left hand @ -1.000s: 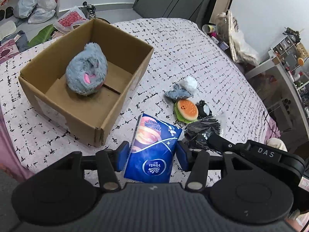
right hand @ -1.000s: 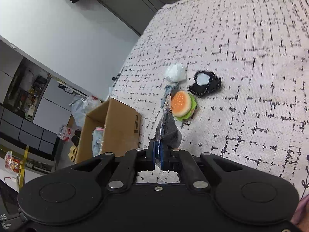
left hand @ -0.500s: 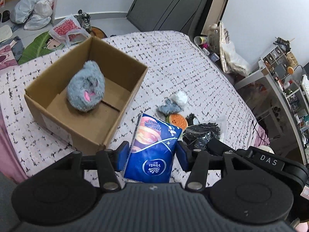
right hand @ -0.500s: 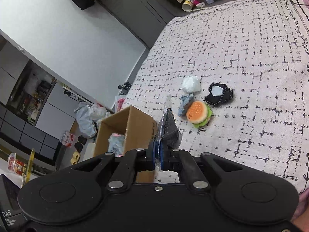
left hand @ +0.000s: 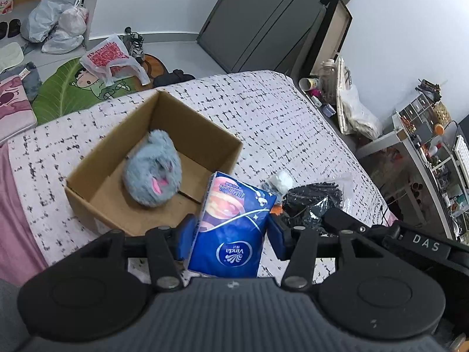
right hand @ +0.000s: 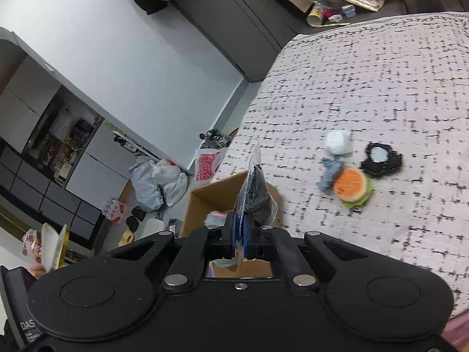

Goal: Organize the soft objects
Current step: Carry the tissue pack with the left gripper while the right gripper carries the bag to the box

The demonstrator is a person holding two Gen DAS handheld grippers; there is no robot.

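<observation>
My left gripper (left hand: 231,234) is shut on a blue Vinda tissue pack (left hand: 231,226), held above the bed by the near right corner of an open cardboard box (left hand: 96,187). A grey plush toy (left hand: 152,173) lies in the box. My right gripper (right hand: 241,234) is shut on a clear plastic bag of black pieces (right hand: 256,190), which also shows in the left wrist view (left hand: 313,196). On the bed lie a burger toy (right hand: 351,186), a black pouch (right hand: 379,160), a white soft lump (right hand: 337,142) and a grey-blue cloth piece (right hand: 328,173).
The bed has a pink, black-flecked cover (left hand: 263,111). Beyond its far edge are floor clutter with plastic bags (left hand: 55,23), a green mat (left hand: 70,88) and dark cabinets (left hand: 263,14). A shelf with small items (left hand: 433,146) stands to the right.
Both grippers have risen and moved toward the box with their loads. The box and the toys on the bed now look farther below.
</observation>
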